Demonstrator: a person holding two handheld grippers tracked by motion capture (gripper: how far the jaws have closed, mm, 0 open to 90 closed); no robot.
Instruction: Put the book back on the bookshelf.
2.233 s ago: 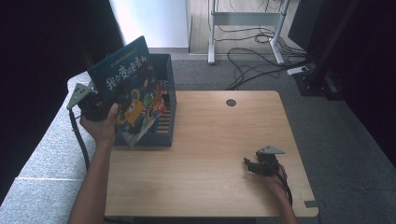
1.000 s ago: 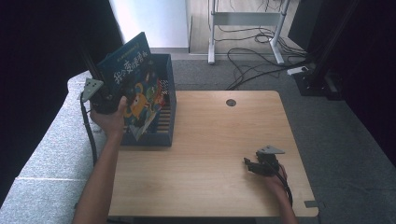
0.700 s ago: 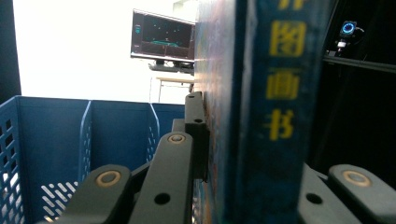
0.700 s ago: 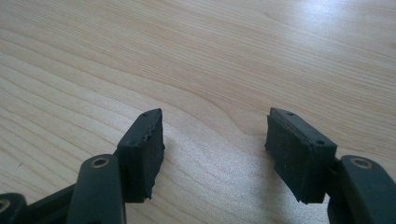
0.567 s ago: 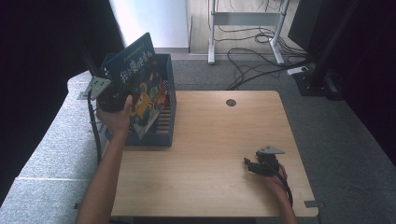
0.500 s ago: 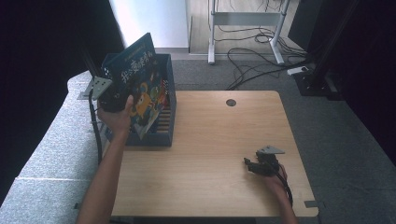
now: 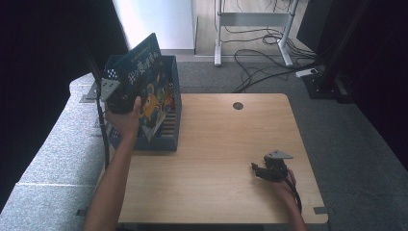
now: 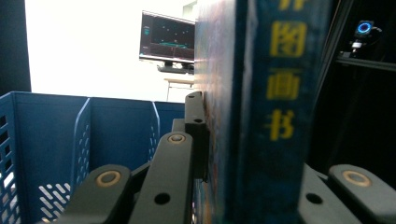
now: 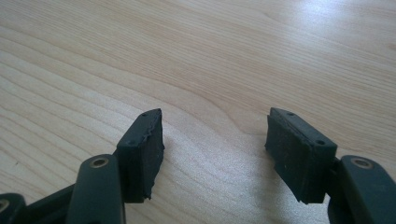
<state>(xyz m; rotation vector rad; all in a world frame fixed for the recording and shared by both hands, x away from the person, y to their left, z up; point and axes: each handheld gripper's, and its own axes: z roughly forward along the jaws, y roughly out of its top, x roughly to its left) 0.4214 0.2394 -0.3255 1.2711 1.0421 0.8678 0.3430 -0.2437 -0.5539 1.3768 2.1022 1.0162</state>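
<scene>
- Right gripper sits low at the table's near right corner, jaws spread wide with bare wood between them; its blocky black pads look rough and chipped at the edges, and it grips nothing.
- The table is pale wood with a fine wavy grain, rectangular, with a round dark cable hole near its far edge.
- Over to the left edge: the left gripper is clamped on a book, a thin hardcover with a glossy dark blue cover, bright cartoon art and yellow characters.
- From the left gripper view the book stands on edge between the jaws, its spine with yellow lettering facing the camera, one black pad pressed flat on the cover.
- The book is tilted, its lower part down inside a blue plastic crate, its top corner sticking out above the rim.
- That crate stands at the table's far left corner: rigid moulded walls with slotted cut-outs, and upright dividers inside.
- The person's left hand wraps the gripper just beside the crate's left wall.
- Left of the table runs a grey speckled surface; right of it and beyond, grey carpet.
- Farther off: black cables sprawled over the floor, a grey metal frame, dark curtains both sides, and a lit monitor against a bright white wall.
</scene>
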